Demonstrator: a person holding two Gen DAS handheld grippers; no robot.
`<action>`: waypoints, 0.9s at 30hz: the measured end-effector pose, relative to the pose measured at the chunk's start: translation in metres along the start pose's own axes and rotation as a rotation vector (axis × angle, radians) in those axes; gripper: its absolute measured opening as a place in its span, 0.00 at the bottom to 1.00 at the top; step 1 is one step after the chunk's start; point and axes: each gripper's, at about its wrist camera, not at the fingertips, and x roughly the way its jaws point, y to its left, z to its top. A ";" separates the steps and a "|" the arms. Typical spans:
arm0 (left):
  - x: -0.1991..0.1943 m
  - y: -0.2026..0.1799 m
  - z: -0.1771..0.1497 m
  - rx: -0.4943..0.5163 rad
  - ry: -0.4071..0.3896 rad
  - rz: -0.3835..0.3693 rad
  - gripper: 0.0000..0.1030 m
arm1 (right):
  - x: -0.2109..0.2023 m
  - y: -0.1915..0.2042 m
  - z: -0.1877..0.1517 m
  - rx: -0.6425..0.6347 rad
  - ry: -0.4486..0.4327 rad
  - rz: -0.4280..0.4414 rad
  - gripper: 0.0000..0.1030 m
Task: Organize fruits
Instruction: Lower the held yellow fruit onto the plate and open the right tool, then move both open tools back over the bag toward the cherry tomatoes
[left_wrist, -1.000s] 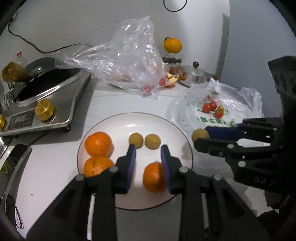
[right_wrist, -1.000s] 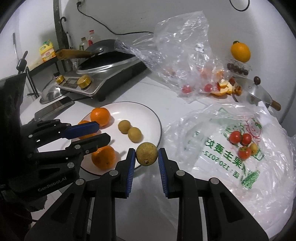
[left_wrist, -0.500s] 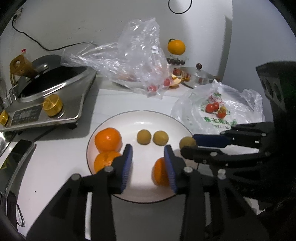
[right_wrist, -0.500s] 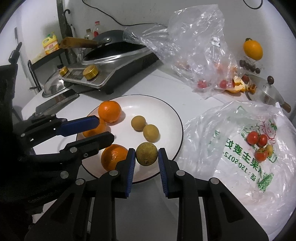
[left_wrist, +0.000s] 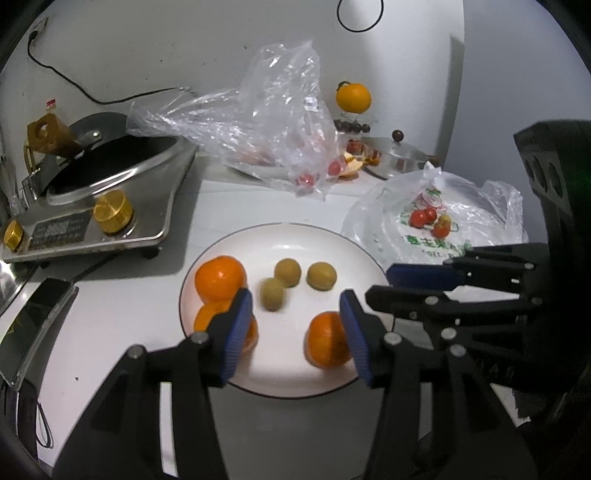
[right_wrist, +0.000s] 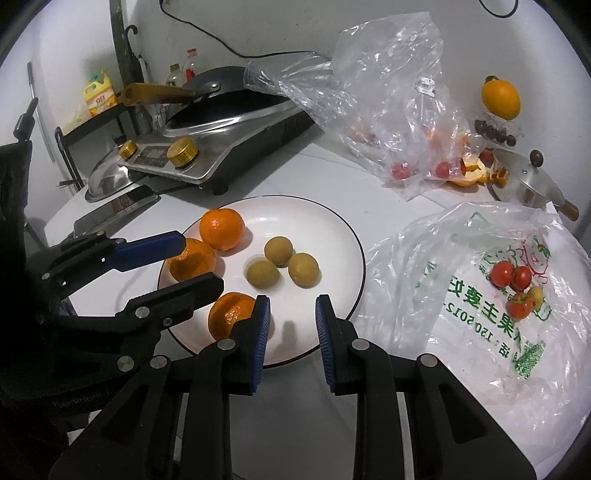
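A white plate (left_wrist: 280, 236) holds three oranges and three small yellow-green fruits. My left gripper (left_wrist: 295, 306) hangs over the plate's near side with its jaws opening. Nothing is pressed between its pads, and the front orange (left_wrist: 327, 345) lies on the plate just inside the right pad. The other two oranges (left_wrist: 220, 277) sit by the left finger. My right gripper (right_wrist: 291, 306) hovers over the plate's near rim (right_wrist: 332, 221), jaws narrow and empty. One small fruit (right_wrist: 263, 274) lies blurred beside the other two (right_wrist: 278, 251).
A printed plastic bag (right_wrist: 480, 325) with cherry tomatoes (right_wrist: 513, 277) lies right of the plate. Behind are a crumpled clear bag (right_wrist: 376, 96), a cooker with a pan (right_wrist: 221, 122), a metal pot lid (right_wrist: 532, 181) and an orange (right_wrist: 500, 96). A dark flat device (left_wrist: 37, 321) lies left.
The right gripper carried a small yellow-green fruit over the plate; that fruit now lies on the plate, out of its jaws. The left jaws have spread apart over the front orange.
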 end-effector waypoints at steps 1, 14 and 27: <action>0.000 -0.001 0.000 0.001 0.000 0.000 0.49 | 0.000 0.000 -0.001 0.001 -0.001 -0.001 0.26; -0.003 -0.021 0.005 0.032 -0.003 -0.007 0.49 | -0.017 -0.009 -0.008 0.018 -0.030 -0.007 0.26; 0.000 -0.055 0.013 0.076 0.002 -0.019 0.49 | -0.039 -0.037 -0.018 0.066 -0.063 -0.005 0.26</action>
